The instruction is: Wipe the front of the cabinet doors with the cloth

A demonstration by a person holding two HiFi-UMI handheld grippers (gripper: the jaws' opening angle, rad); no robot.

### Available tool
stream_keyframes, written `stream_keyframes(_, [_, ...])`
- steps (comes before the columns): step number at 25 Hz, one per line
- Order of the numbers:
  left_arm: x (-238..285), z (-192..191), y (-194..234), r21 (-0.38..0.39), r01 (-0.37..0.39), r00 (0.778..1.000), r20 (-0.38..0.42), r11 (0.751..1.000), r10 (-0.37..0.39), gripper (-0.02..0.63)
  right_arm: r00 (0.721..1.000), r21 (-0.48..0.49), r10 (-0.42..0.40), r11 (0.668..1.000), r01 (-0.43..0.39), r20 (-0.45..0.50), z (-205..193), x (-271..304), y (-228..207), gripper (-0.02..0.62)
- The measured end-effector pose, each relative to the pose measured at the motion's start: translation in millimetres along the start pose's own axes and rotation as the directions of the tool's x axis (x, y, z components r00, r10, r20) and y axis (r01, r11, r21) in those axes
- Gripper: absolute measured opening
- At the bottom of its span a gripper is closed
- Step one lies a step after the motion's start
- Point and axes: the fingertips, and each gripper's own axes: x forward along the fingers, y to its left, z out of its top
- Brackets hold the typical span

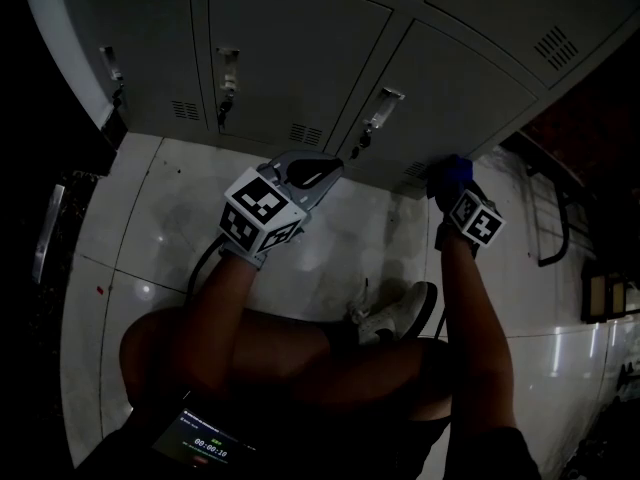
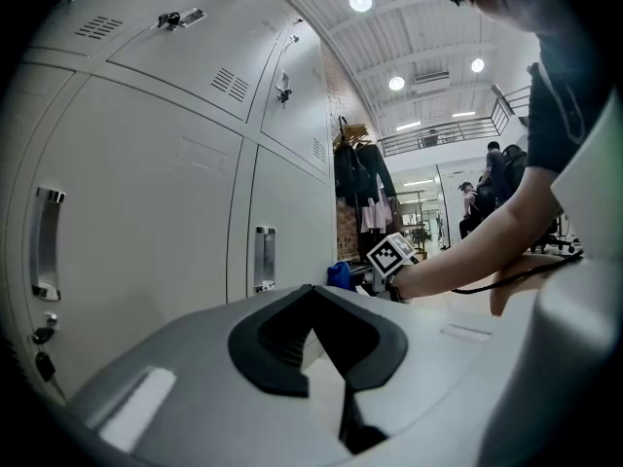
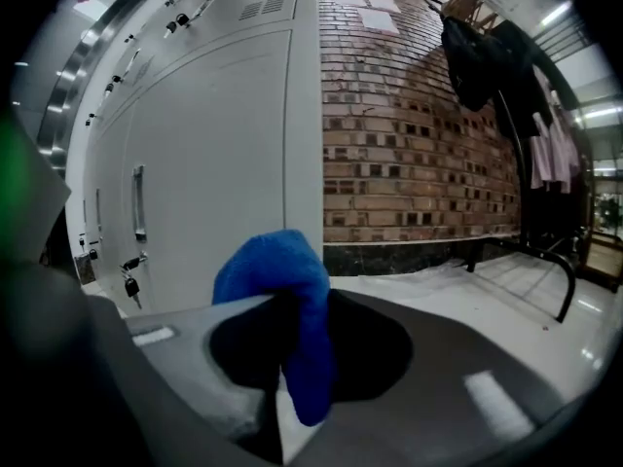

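Down low, the cloth point(image 3: 275, 270) is bunched near the foot of the rightmost cabinet door point(image 1: 455, 93), probably brought there to start wiping along the bottom, though contact cannot be made out. The right claw point(image 3: 292, 343) is clenched on it, with a blue fold poking past the tips. The left claw point(image 2: 313, 300) is closed on nothing and held off the doors, seemingly just kept clear.

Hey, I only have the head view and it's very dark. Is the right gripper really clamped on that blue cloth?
Observer: Yes, the right gripper view shows the right gripper shut on the blue cloth, bunched above its jaws.
Operator: And the left one?
Observer: The left gripper is shut, nothing between its jaws.
Operator: What's past the cabinets?
Observer: A brick wall with coats hanging beside it.
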Motion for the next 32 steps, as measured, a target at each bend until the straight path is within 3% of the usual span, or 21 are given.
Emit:
stream_keyframes(6, [-2,2,2,0.003,-0.011,1.000,0.011,1.000,0.011,0.001,0.983,-0.151,0.169,0.976,-0.157,0.071,-6,-12,87,0.077])
stream_keyframes(11, [-7,4,8,-0.013,-0.035,0.999,0.021,0.999,0.035,0.001,0.947,-0.128,0.317,0.943,-0.308,0.059,-29,-13,179,0.077])
stream_keyframes(17, [-11,13,13,-0.028,-0.049,0.997,0.058,0.998,0.050,0.001,0.924,-0.145,0.383,0.914,-0.379,0.004,-64,6,247,0.077])
stream_keyframes(25, [-8,12,11,-0.032,-0.035,0.998,0.058,0.999,0.037,0.000,0.941,-0.123,0.339,0.935,-0.334,0.023,-51,44,240,0.077])
stream_keyframes(32, [-6,8,10,-0.025,-0.030,0.998,0.047,0.999,0.031,0.001,0.948,-0.198,0.317,0.930,-0.309,0.010,-47,42,209,0.077])
